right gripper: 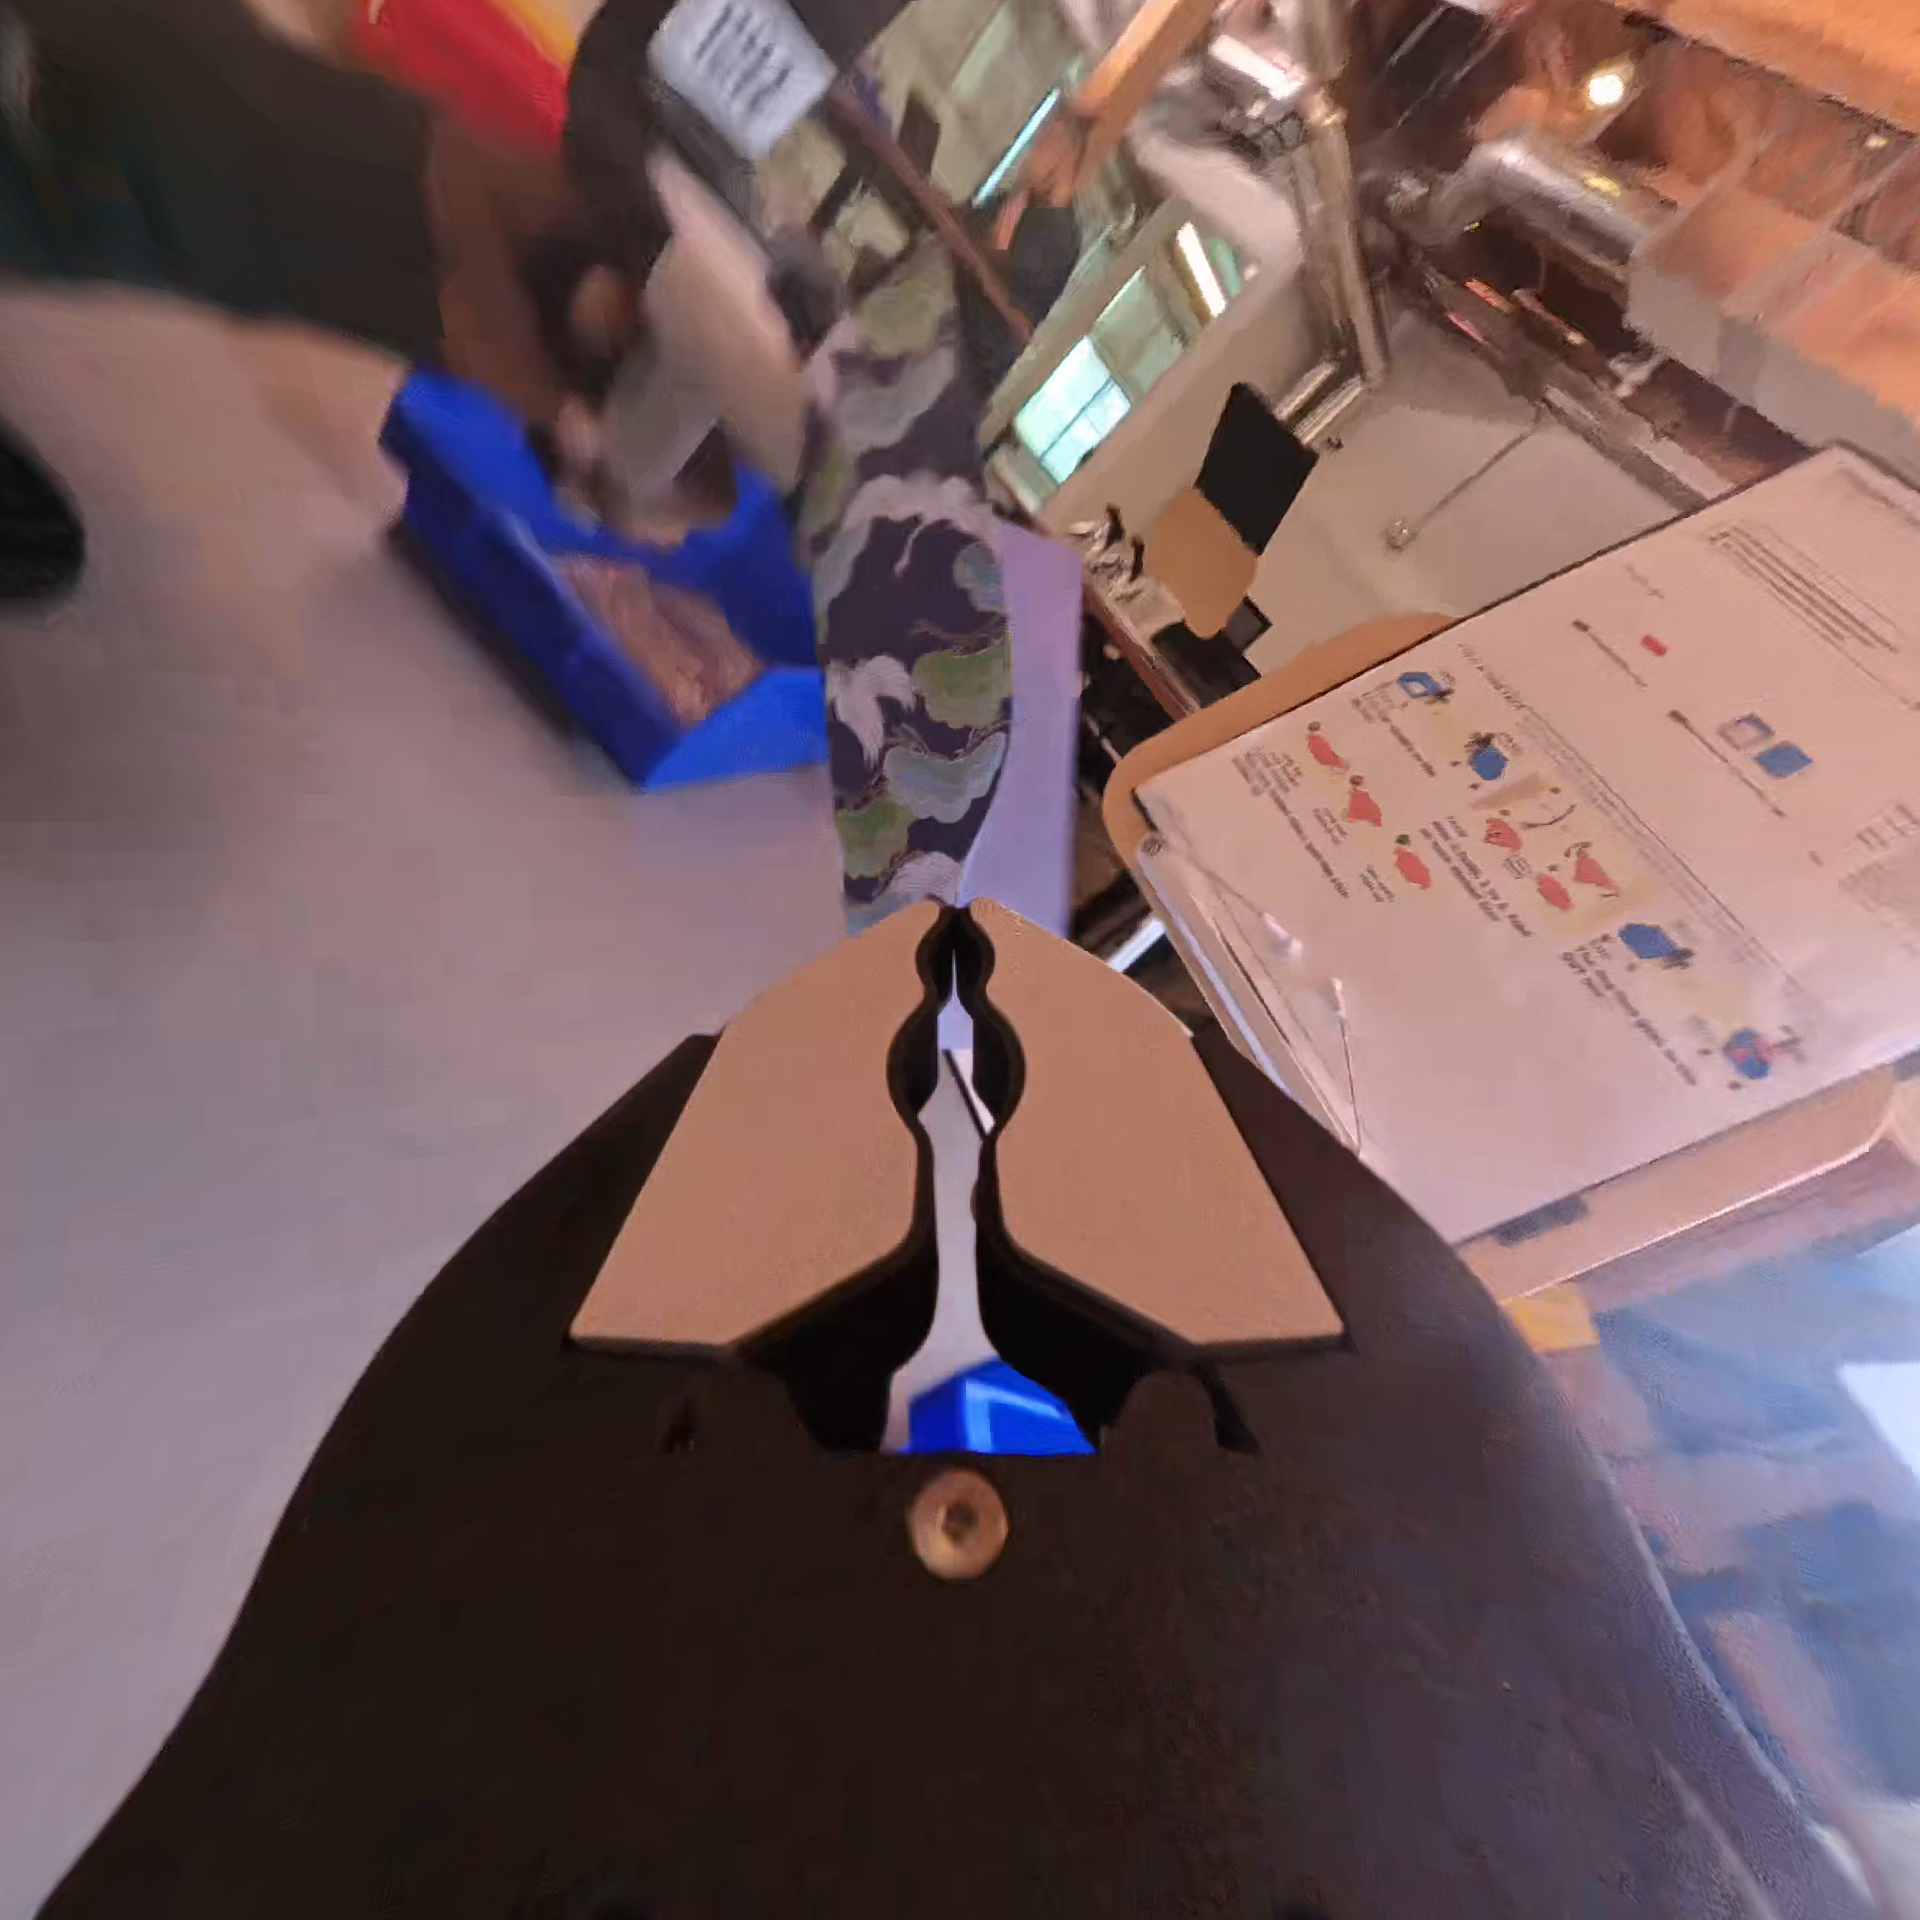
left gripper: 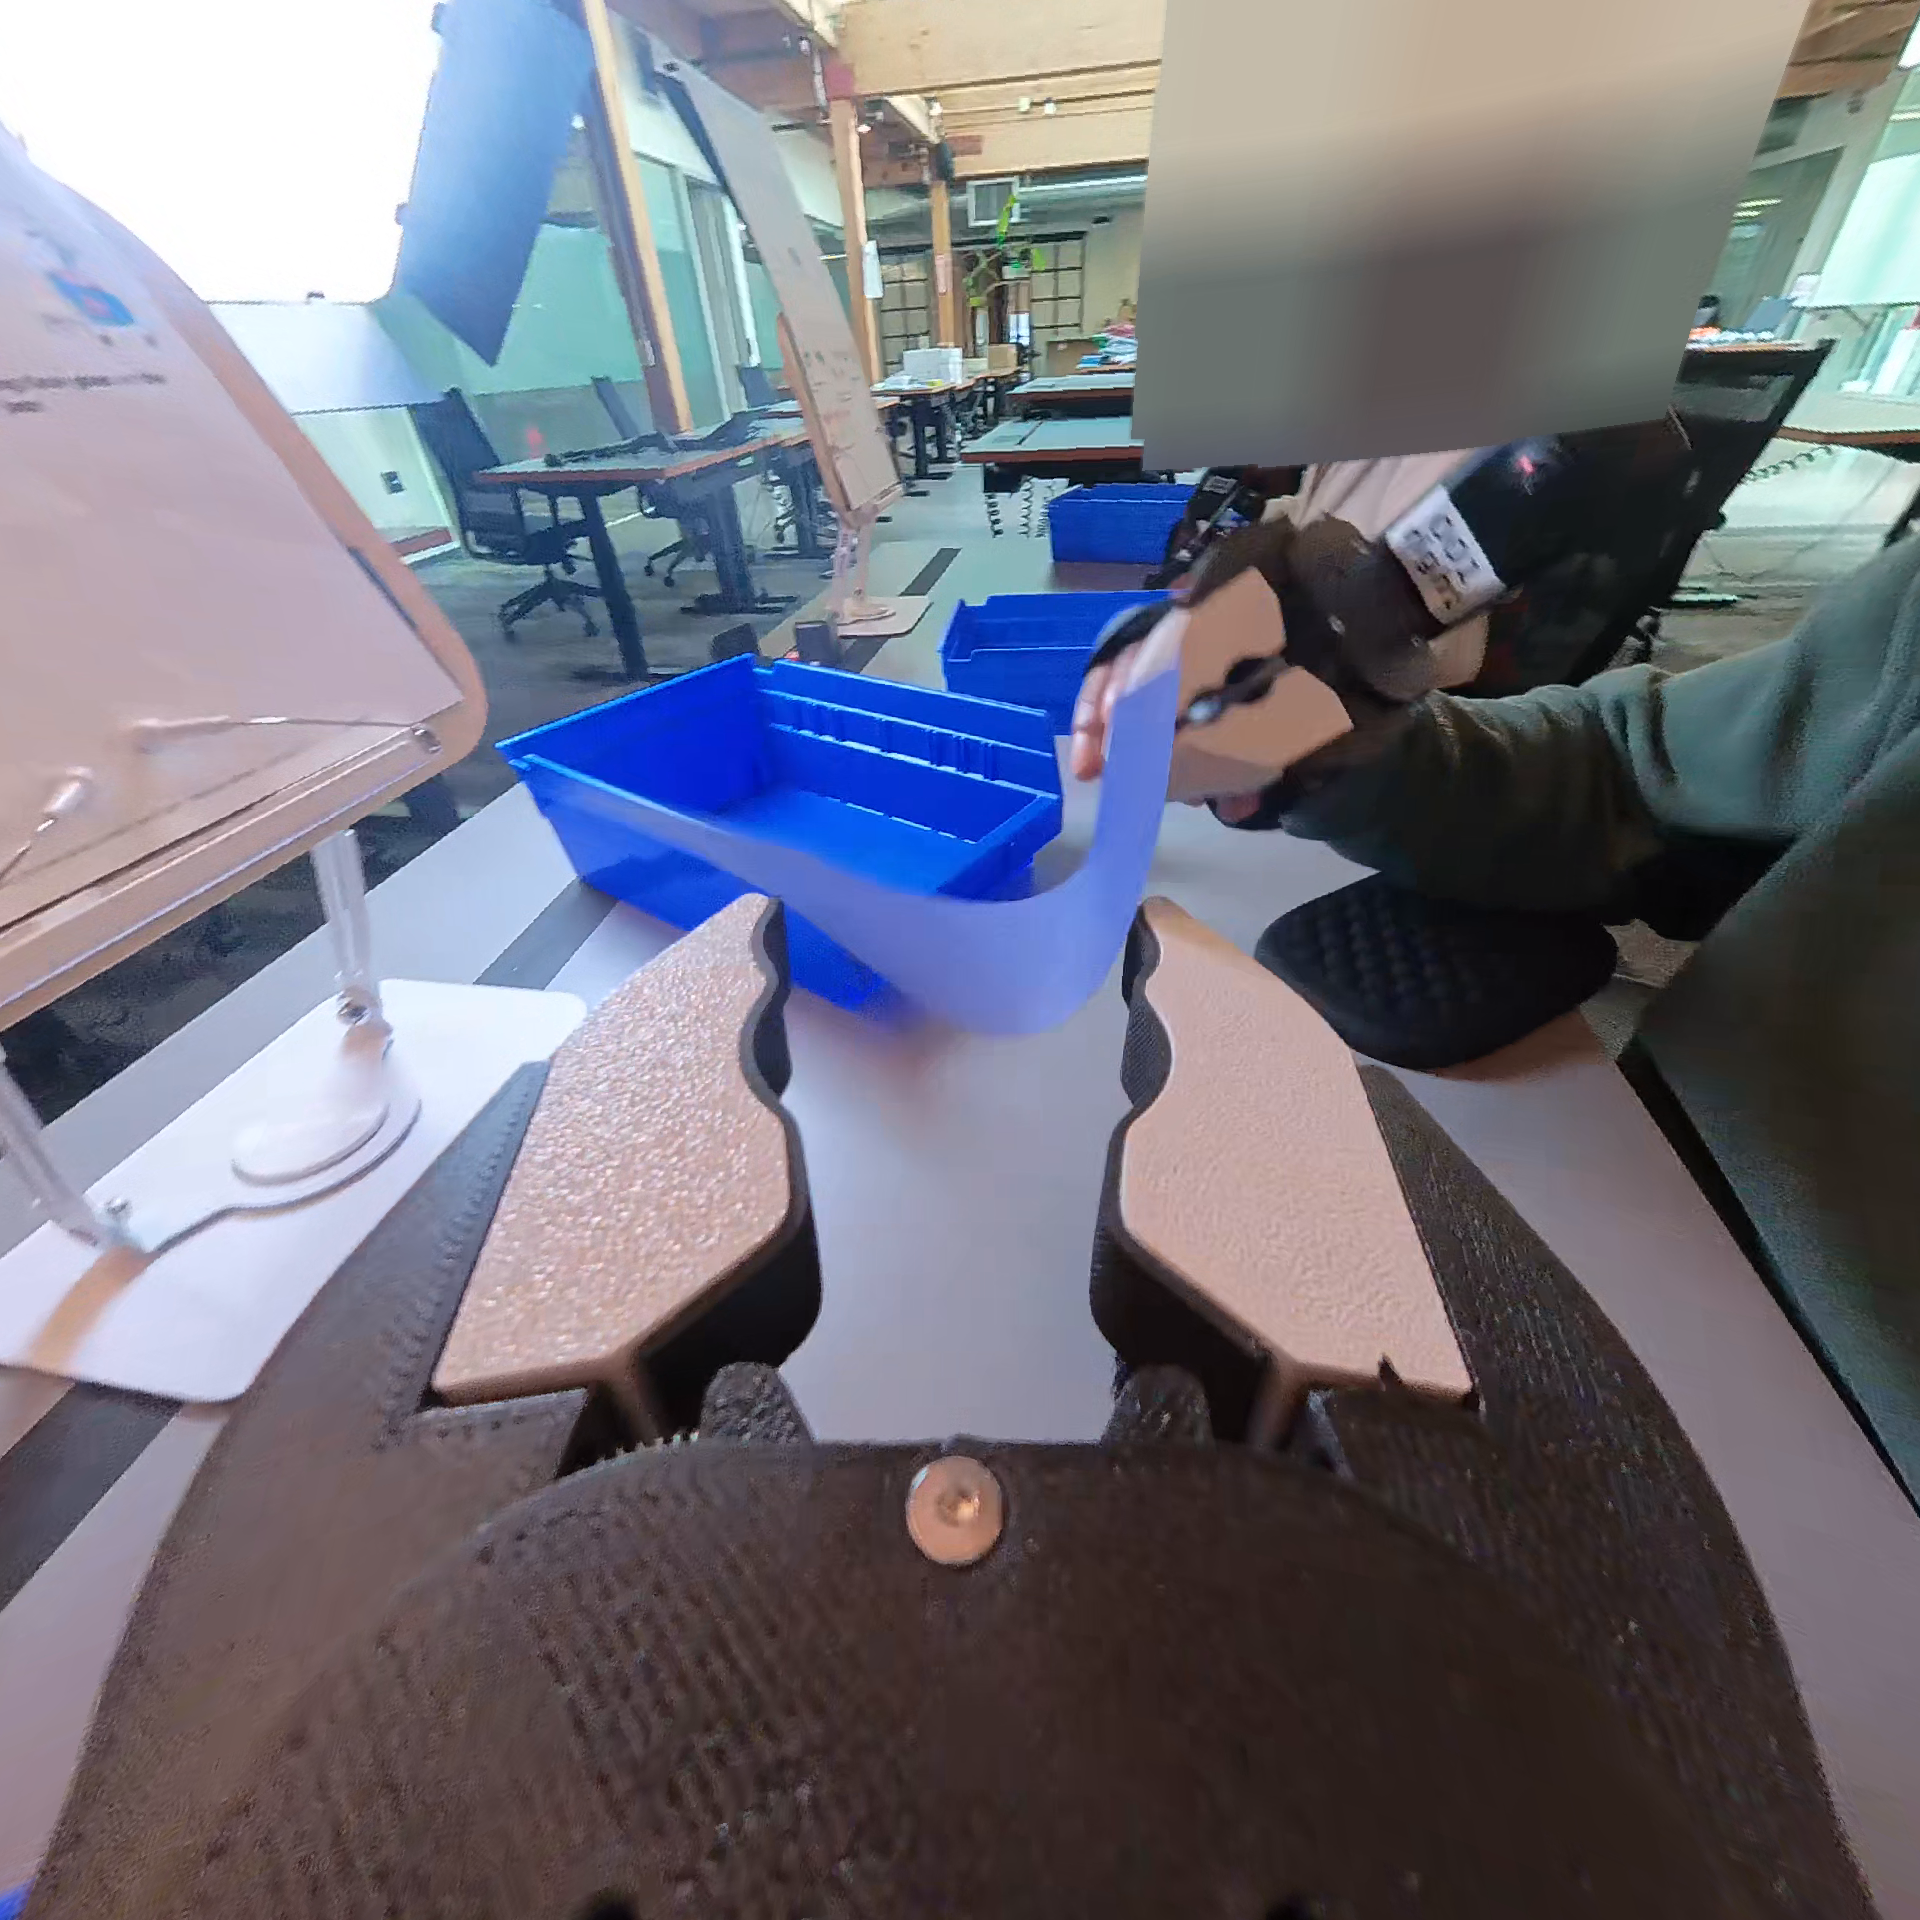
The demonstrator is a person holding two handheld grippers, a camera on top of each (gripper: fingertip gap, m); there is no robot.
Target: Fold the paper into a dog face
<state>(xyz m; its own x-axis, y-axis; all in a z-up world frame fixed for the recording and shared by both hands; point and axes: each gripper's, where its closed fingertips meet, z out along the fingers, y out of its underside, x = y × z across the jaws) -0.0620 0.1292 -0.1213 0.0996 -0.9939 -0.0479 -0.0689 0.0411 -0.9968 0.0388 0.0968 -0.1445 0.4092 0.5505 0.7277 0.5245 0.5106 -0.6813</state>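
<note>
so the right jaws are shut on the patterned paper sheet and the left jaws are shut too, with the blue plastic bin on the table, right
Not quite: the left gripper is open, its jaws spread wide with nothing between them, as the left wrist view shows. The rest holds: the right gripper is shut on the patterned paper sheet, and the blue plastic bin sits on the grey table.

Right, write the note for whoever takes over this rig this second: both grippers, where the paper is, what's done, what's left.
Left gripper: open, empty, low over the grey table, aimed at the near blue bin.
Right gripper: shut on the paper, pinching one edge at the fingertips.
Paper: one side patterned, the other plain lilac. It hangs curved in the air by the near bin, its lower end close to the left fingers, not flat on the table.
Instruction sheet stands on a stand by the table edge.
Done: paper picked up.
Left: lay it flat; no folds show yet, so all folds remain.
</note>
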